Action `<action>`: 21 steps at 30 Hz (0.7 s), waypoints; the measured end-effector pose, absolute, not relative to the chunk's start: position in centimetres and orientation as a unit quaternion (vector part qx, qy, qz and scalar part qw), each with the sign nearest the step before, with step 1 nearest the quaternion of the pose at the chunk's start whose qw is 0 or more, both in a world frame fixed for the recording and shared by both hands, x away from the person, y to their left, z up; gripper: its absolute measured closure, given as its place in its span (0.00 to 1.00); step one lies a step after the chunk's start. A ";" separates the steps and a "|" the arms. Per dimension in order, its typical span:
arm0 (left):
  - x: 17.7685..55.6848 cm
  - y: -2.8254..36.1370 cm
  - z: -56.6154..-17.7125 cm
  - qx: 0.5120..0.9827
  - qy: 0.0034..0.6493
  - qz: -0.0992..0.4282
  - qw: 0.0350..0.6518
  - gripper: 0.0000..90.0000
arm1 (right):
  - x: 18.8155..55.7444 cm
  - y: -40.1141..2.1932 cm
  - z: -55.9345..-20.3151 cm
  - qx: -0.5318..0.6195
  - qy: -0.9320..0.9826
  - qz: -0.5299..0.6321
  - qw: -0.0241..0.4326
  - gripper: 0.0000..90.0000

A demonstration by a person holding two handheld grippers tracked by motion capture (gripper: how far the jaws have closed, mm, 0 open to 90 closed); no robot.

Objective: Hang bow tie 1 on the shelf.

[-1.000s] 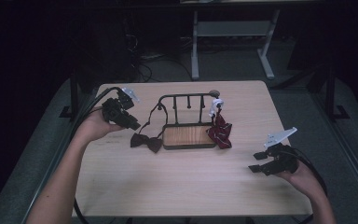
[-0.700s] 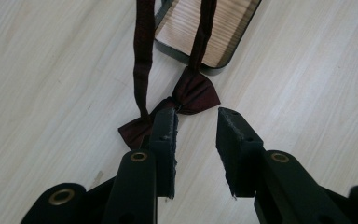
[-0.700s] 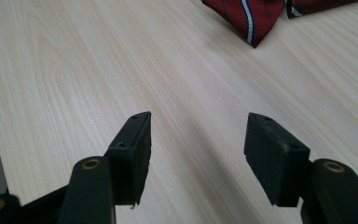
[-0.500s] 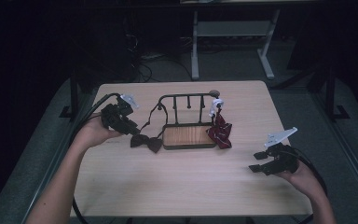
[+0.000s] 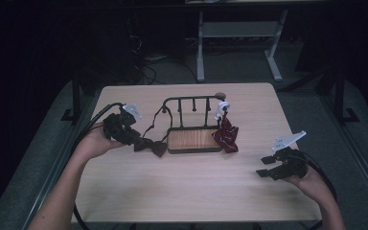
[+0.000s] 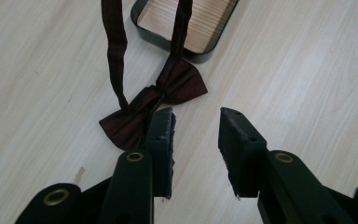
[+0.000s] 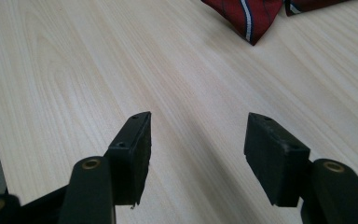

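On the desk [image 5: 182,191], my left gripper [image 6: 196,135], jaws spread and just widening, nears the ungrasped bow tie [image 6: 156,105]; my right gripper [image 7: 196,140] gapes idle.

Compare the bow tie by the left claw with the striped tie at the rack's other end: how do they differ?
The bow tie is plain dark maroon; the striped tie is brighter red with pale stripes. The bow tie lies flat on the table, its strap running up to the rack; the striped tie hangs bunched from the rack's right end. The left claw is at the bow tie; the striped tie has none near.

High view overhead, facing forward-down; gripper views close, low over table [image 5: 182,191]; shared: tabletop.
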State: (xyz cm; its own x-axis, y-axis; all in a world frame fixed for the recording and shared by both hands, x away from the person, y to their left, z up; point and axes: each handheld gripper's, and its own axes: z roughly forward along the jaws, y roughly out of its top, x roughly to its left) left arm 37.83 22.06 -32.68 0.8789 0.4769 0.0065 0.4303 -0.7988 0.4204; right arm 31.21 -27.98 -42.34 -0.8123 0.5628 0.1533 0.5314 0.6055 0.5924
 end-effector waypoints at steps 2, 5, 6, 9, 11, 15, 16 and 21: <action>37.7 22.1 -32.9 0.946 0.241 0.054 0.208 0.73 | 31.2 -28.0 -42.4 0.306 0.896 0.322 0.024 0.46; 37.5 22.3 -33.1 0.946 0.242 0.054 0.209 0.72 | 31.2 -28.0 -42.4 0.306 0.896 0.321 0.025 0.46; 37.5 22.3 -33.2 0.946 0.241 0.054 0.209 0.72 | 31.2 -28.0 -42.4 0.307 0.895 0.322 0.025 0.46; 37.3 22.4 -33.4 0.946 0.242 0.052 0.209 0.71 | 31.2 -28.0 -42.4 0.307 0.896 0.321 0.025 0.46; 37.1 22.4 -33.5 0.946 0.241 0.053 0.209 0.71 | 31.1 -28.0 -42.4 0.307 0.895 0.322 0.025 0.46; 36.8 22.5 -33.8 0.946 0.240 0.054 0.211 0.70 | 31.1 -28.0 -42.4 0.308 0.895 0.322 0.024 0.45; 36.7 22.5 -33.8 0.946 0.239 0.055 0.210 0.70 | 31.1 -28.0 -42.4 0.308 0.895 0.322 0.024 0.45; 36.5 22.6 -34.3 0.947 0.240 0.053 0.208 0.69 | 31.1 -28.0 -42.4 0.309 0.895 0.321 0.024 0.45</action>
State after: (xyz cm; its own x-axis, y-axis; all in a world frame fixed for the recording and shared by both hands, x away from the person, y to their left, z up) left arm 36.46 22.61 -34.26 0.8795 0.4760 -0.0002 0.4322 -0.7984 0.4193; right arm 31.12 -28.00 -42.45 -0.8075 0.5688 0.1561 0.5386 0.6031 0.5884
